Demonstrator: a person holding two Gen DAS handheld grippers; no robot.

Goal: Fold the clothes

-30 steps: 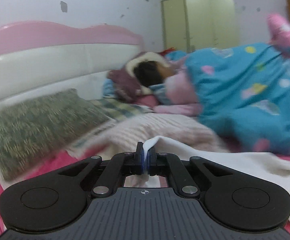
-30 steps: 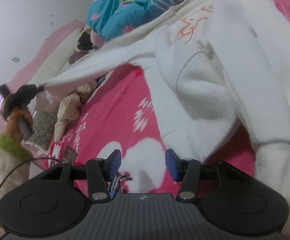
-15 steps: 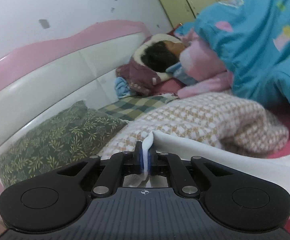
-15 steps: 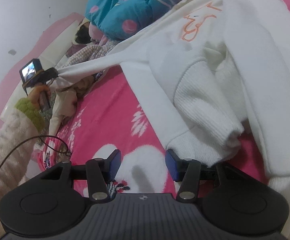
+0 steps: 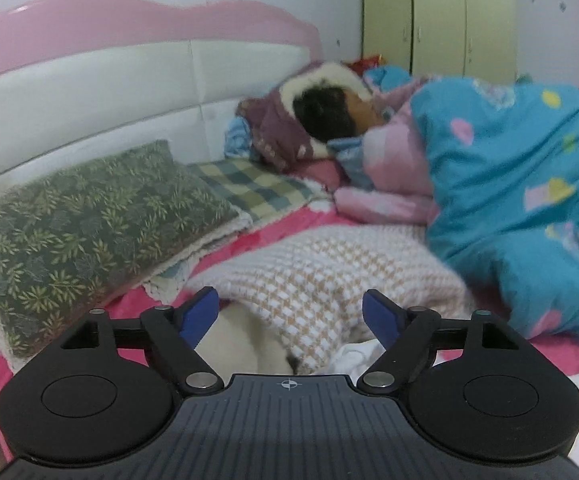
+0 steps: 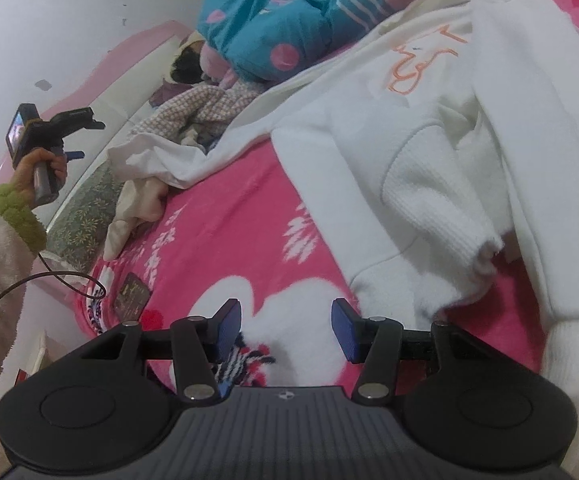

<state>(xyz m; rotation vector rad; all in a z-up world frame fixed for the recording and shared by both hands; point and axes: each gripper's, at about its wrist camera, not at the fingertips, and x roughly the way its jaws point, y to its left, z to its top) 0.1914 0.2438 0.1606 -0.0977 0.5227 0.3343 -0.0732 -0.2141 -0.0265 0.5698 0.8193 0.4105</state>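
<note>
A white sweater with an orange print lies spread on the pink bed sheet. Its long sleeve stretches left and rests slack on the bed. My right gripper is open just above the sheet, short of the sweater's ribbed hem, with nothing between its fingers. My left gripper is open and empty over a checked knit garment; a bit of white cloth shows under it. In the right wrist view the left gripper hangs in a hand above the sleeve end.
A person sleeps under a blue quilt at the head of the bed. A green leaf pillow leans on the pink and white headboard. A cable and a small dark card lie near the bed edge.
My left gripper has opened and let go of the white sleeve, which now lies slack on the bed. It has risen clear of the cloth. The right gripper stays open, nearly still.
</note>
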